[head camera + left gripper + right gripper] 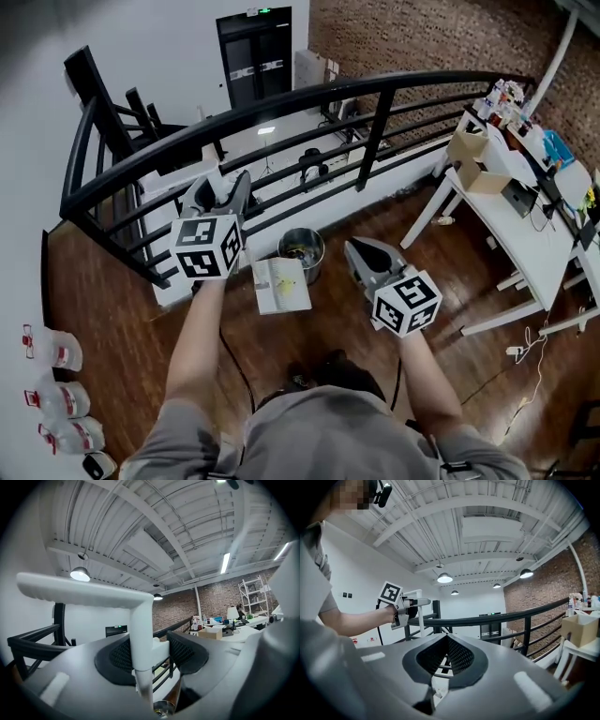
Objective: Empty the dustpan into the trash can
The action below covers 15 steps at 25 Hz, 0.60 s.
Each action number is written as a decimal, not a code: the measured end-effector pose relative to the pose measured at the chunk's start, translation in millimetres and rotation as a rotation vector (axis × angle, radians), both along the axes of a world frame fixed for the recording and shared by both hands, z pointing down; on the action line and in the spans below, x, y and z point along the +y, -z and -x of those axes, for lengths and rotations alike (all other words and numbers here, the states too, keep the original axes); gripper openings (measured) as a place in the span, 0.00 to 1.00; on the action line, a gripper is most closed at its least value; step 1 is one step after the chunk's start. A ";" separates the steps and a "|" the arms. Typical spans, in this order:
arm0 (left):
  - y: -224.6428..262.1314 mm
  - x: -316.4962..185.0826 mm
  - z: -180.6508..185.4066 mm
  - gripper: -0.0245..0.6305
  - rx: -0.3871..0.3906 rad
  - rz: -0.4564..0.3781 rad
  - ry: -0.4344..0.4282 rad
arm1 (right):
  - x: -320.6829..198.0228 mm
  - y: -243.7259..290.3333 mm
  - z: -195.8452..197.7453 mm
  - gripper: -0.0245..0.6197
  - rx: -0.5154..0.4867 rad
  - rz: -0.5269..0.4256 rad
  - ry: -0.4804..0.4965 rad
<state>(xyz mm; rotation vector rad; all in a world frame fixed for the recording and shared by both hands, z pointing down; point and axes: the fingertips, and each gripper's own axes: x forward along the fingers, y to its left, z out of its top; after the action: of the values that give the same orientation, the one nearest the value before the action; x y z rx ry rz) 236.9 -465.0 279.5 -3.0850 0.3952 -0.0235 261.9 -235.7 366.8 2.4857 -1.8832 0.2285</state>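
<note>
My left gripper is shut on the top grip of a long white dustpan handle, with the post standing upright between its pads. The white pan hangs low at the end of that handle, with yellowish scraps on it, just left of and in front of the round metal trash can. The can's rim shows below the jaws. My right gripper hovers to the can's right, jaws shut with nothing between them. The right gripper view shows the left gripper with the handle.
A black metal railing curves round behind the can. White tables with a cardboard box and clutter stand at the right. Several water bottles lie on the wooden floor at the lower left. A dark cable runs along the floor near the person's feet.
</note>
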 end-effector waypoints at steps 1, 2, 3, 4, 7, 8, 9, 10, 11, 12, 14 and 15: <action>0.0 -4.9 -11.3 0.35 0.000 -0.005 0.005 | -3.6 -2.3 -11.0 0.04 -0.004 0.000 0.000; -1.0 -9.0 -23.1 0.35 -0.003 -0.010 0.009 | -7.1 -4.1 -22.8 0.04 -0.008 -0.002 0.001; -3.0 -12.7 -35.7 0.35 -0.009 -0.014 0.012 | -10.6 -5.2 -35.7 0.04 -0.012 -0.006 0.001; -6.2 -16.4 -49.2 0.35 -0.019 -0.017 0.014 | -14.3 -5.7 -49.6 0.04 -0.016 -0.013 0.001; -21.6 -28.6 -90.9 0.35 -0.054 -0.020 0.032 | -25.7 -6.0 -93.0 0.04 -0.027 -0.032 0.010; -26.6 -33.1 -103.3 0.35 -0.067 -0.021 0.040 | -29.4 -6.3 -106.5 0.04 -0.029 -0.035 0.017; -31.1 -37.2 -114.9 0.35 -0.081 -0.021 0.047 | -32.5 -6.9 -119.2 0.04 -0.031 -0.037 0.024; -34.9 -40.6 -126.1 0.35 -0.095 -0.021 0.051 | -34.7 -7.6 -131.3 0.04 -0.035 -0.039 0.029; -37.5 -43.2 -136.9 0.35 -0.107 -0.023 0.053 | -35.9 -8.4 -142.9 0.04 -0.040 -0.040 0.034; -38.4 -45.5 -147.0 0.35 -0.115 -0.025 0.056 | -36.8 -9.6 -154.2 0.04 -0.047 -0.040 0.039; -36.9 -50.6 -166.1 0.35 -0.124 -0.029 0.072 | -38.8 -12.8 -176.2 0.04 -0.058 -0.039 0.049; -36.9 -52.6 -176.0 0.35 -0.129 -0.031 0.079 | -40.0 -14.6 -186.8 0.04 -0.063 -0.040 0.052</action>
<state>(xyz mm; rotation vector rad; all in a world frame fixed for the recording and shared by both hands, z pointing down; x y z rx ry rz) 413.0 -517.7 316.4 -3.0146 0.5050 -0.2155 448.7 -275.8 381.5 2.4796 -1.9926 0.2745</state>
